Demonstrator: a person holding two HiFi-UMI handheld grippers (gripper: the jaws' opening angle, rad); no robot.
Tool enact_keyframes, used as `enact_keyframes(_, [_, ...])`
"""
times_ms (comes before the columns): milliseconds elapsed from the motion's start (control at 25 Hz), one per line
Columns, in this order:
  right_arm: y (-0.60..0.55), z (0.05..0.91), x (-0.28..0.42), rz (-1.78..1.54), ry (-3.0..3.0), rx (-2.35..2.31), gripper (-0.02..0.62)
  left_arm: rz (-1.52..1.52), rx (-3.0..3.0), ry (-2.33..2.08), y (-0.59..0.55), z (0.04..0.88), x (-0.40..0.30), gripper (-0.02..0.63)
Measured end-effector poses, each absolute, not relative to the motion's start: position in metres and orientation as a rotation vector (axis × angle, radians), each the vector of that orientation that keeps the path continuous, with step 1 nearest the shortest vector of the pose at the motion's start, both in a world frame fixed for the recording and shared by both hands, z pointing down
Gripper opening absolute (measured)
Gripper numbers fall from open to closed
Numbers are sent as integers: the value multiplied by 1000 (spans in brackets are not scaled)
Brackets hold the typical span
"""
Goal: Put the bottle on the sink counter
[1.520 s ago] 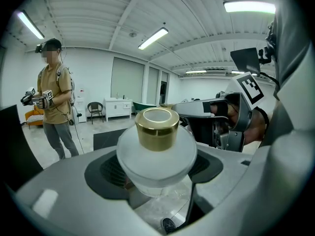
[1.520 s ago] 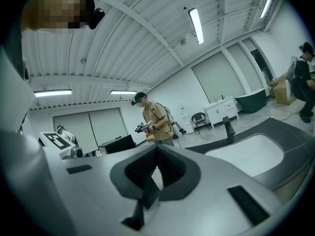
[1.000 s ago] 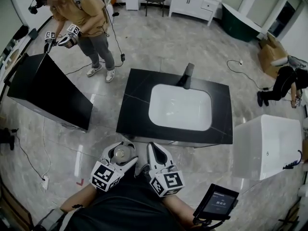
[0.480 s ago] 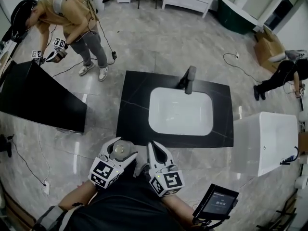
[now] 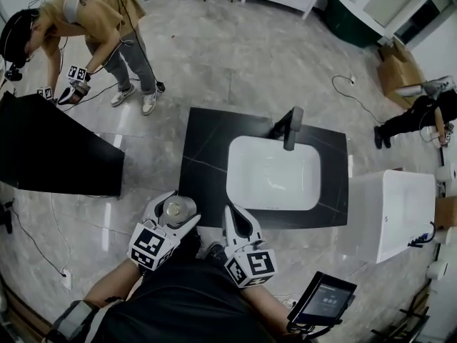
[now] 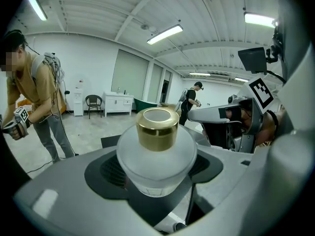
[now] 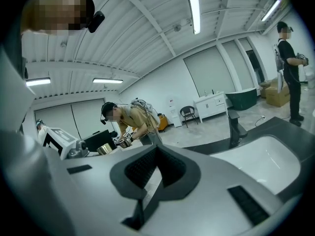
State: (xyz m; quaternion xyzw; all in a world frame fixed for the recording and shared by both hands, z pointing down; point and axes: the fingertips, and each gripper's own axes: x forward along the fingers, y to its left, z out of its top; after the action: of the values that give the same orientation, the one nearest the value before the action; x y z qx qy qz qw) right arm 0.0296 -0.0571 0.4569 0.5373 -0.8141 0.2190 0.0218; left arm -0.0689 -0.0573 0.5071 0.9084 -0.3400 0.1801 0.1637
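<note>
The left tongs are gripping a round frosted bottle with a gold cap, the jaws pressing its belly from both sides. From the head view the bottle is hovering at the near left corner of the black desk, cap uppermost and not yet resting on anything. The right tongs are sitting shut on nothing, just beside the left pair.

To do this well, the carrying hand should be moving forward over the bare strip left of the white basin, well clear of the faucet. It should be lowering the bottle level until the base is sitting flat, and only then easing the jaws apart. The rounded glass looks likely to roll if let go while tilted.
</note>
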Motion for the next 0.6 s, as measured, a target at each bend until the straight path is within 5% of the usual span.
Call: enact_keyframes(600, [-108, 458, 40, 685, -2440, 1742, -5, 508, 2604, -951, -135, 511, -74, 339])
